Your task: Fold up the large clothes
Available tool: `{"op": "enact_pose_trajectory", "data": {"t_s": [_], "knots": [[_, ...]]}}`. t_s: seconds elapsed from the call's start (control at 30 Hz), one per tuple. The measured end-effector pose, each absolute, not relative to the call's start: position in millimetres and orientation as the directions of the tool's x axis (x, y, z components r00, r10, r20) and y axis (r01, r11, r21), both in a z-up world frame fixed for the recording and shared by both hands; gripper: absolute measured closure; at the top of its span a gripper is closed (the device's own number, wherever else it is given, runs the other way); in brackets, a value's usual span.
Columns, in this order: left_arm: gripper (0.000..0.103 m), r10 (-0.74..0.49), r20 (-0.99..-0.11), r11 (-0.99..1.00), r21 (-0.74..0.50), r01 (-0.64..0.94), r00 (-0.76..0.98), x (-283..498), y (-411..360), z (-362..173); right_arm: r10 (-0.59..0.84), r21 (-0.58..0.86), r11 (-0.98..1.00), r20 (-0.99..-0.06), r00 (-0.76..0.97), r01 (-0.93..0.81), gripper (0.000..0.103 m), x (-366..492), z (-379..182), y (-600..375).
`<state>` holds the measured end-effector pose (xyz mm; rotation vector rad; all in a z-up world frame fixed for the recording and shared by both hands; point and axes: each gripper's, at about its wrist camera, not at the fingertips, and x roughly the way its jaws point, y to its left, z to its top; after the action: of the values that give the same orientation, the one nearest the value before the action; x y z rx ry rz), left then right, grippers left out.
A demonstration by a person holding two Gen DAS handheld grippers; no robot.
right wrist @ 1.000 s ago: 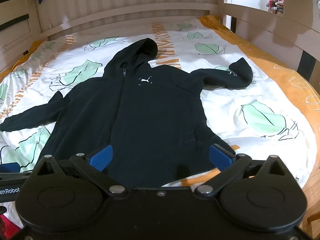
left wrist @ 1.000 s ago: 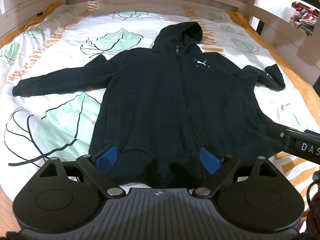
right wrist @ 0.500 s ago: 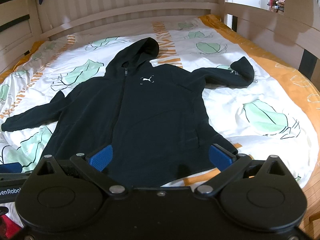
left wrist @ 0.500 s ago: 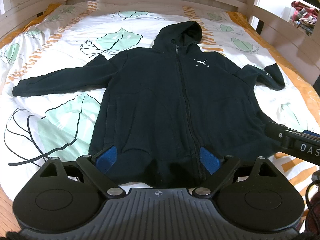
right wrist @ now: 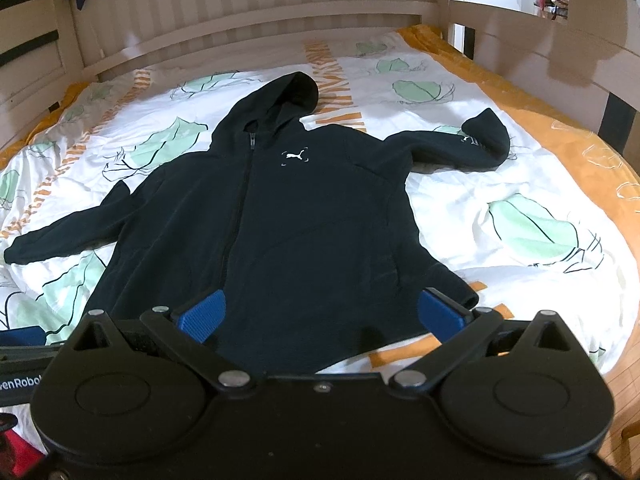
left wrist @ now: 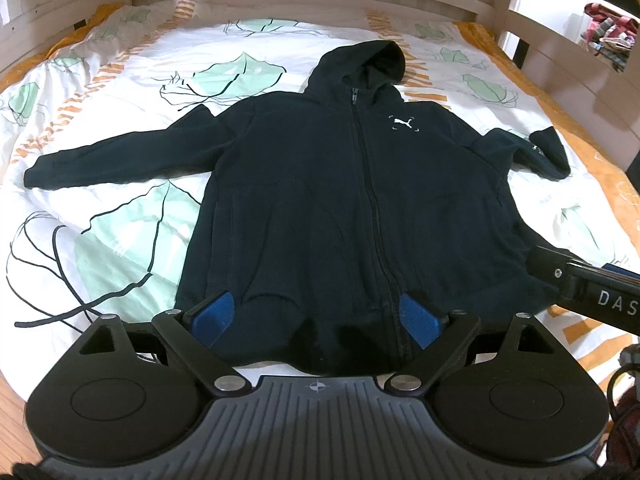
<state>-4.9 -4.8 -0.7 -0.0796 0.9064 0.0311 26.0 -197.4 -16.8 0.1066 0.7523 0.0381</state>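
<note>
Both claws gape wide and hold nothing: left gripper (left wrist: 314, 318) and right gripper (right wrist: 320, 314) hover over the near hem of the black zip hoodie (left wrist: 352, 208), spread flat on the leaf-print duvet (left wrist: 120, 240).

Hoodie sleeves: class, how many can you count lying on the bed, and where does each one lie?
2. One sleeve stretches straight out to the left of the black hoodie. The other sleeve reaches right, its cuff end bent back. None seems hidden.
</note>
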Motion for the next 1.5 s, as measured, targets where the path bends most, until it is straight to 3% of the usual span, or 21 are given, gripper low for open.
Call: {"op": "enact_pose_trajectory", "data": {"t_s": [1.5], "knots": [[0.013, -0.012, -0.793, 0.996, -0.063, -0.062, 0.610, -4.1, -2.2, -1.1, 0.079, 0.111, 0.994, -0.689, 0.720, -0.002, 0.001, 29.1, -20.5, -192.9]]}}
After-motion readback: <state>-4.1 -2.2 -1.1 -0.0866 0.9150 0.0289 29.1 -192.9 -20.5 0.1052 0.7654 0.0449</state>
